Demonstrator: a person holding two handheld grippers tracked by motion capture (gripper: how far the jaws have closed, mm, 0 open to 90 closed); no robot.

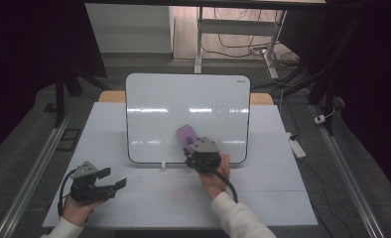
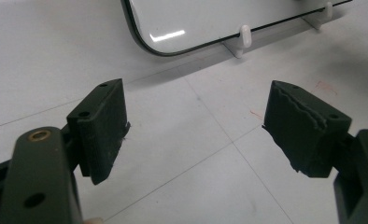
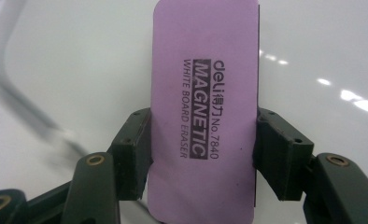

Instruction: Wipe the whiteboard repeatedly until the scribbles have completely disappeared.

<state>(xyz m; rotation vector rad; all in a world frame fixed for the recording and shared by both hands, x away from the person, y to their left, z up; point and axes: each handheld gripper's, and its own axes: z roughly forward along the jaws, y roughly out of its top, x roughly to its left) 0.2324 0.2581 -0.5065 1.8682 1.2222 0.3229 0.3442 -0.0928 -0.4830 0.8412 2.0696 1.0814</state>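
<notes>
Because your right gripper (image 1: 199,148) clamps the eraser (image 3: 203,112) by its long edges against the whiteboard (image 1: 159,114), at 6 o'clock, your left gripper (image 1: 115,179) idles open over the bench (image 1: 263,198).

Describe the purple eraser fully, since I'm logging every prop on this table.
The eraser is a flat, rounded-corner rectangular block with a matte purple face and a dark layer along one edge. Black print reads "deli MAGNETIC WHITE BOARD ERASER No.7840". The right gripper clamps its long sides near the lower end between both fingers. It is held over the whiteboard; whether it touches the surface cannot be told.
</notes>
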